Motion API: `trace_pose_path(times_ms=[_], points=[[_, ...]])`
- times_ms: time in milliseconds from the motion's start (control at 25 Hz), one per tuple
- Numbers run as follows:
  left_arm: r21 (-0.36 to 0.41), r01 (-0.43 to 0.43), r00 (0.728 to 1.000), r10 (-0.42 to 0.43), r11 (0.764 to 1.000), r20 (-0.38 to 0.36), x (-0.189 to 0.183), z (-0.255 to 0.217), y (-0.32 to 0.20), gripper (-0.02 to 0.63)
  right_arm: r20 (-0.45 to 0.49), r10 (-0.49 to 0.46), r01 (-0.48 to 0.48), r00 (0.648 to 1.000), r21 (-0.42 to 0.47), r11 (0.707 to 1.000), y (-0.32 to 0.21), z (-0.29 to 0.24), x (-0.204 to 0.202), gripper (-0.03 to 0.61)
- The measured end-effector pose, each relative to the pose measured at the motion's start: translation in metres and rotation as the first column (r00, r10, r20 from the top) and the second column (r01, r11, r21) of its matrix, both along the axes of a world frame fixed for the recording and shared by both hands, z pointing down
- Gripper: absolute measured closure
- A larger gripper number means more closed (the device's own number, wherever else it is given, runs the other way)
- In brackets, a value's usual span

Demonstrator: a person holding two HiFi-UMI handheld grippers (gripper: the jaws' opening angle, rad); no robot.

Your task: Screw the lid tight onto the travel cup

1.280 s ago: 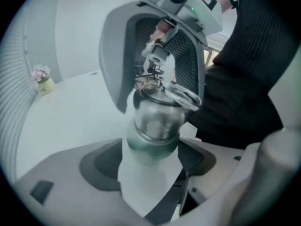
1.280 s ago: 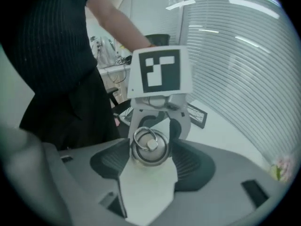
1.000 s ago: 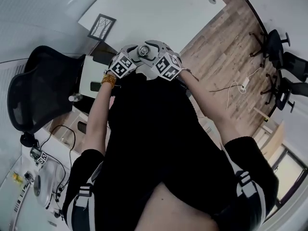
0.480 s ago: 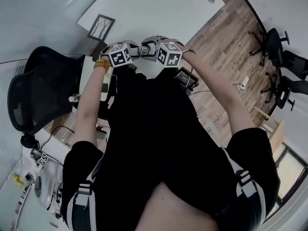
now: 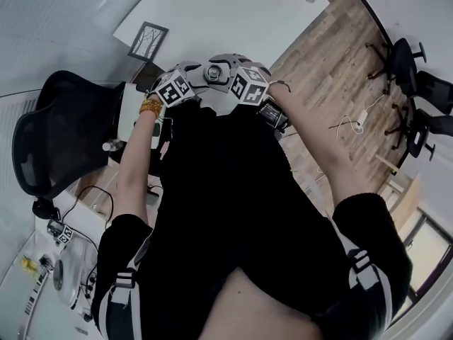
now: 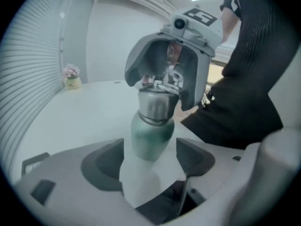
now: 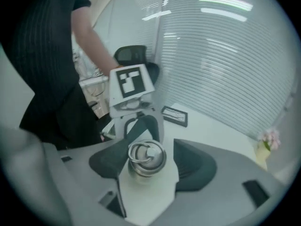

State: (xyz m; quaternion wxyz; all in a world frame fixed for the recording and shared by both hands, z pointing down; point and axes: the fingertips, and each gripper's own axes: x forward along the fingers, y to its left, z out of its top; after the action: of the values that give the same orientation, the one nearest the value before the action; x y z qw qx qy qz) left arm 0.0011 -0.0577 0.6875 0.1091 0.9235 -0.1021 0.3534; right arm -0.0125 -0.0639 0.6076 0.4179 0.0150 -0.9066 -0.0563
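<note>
The green travel cup (image 6: 149, 135) sits upright between the jaws of my left gripper (image 6: 149, 147), with a slim gap at the pads. From the far side my right gripper (image 6: 162, 86) hoods its steel lid (image 6: 155, 102). Seen from above, the lid (image 7: 146, 158) with its ring lies between the right gripper (image 7: 151, 147) pads, clear of the right pad. Both grippers' jaws have just been opening with the cup between them. In the head view only the marker cubes (image 5: 175, 89) (image 5: 248, 85) show, side by side. What the cup rests on is hidden.
A white table (image 5: 233, 13) stretches ahead, carrying a dark-framed picture (image 7: 175, 116) and a small flower pot (image 6: 71, 76). A black office chair (image 5: 60, 133) stands at the left. Slatted blinds line the wall. Cables lie on the wooden floor (image 5: 340, 69).
Both marker cubes have turned as the wrists rolled. The two grippers stay pressed close together in nearly the same spot, slightly higher in the head view.
</note>
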Motion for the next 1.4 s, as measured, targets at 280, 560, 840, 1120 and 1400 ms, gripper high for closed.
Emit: trace_pose_path(times_ms=[280,560,840,1120,1400], points=[[0.104,0.32,0.945,-0.31,0.942,-0.099,0.025,-0.004,-0.009,0.273,0.033,0.49,-0.489,0.871,-0.033,0.872,-0.012,0.006,0.003,0.285],[0.042,0.153,0.987,-0.15,0.987,-0.063,0.019,0.001,-0.011,0.276,-0.036,0.208,-0.21,0.977,-0.038,0.977,-0.013,0.011,0.005,0.33],[-0.02,-0.203,0.978,0.204,0.979,0.035,0.017,0.0,-0.015,0.276,-0.086,-0.082,0.078,0.993,-0.052,0.996,-0.013,0.015,0.006,0.333],[0.057,0.005,0.999,-0.002,0.998,-0.043,0.016,-0.002,-0.01,0.264,0.001,0.103,-0.103,0.995,-0.003,0.995,-0.007,0.013,0.0,0.261],[0.095,0.363,0.93,-0.353,0.927,-0.106,0.017,0.003,-0.012,0.265,0.08,0.496,-0.494,0.865,-0.04,0.869,-0.015,0.014,0.0,0.314]])
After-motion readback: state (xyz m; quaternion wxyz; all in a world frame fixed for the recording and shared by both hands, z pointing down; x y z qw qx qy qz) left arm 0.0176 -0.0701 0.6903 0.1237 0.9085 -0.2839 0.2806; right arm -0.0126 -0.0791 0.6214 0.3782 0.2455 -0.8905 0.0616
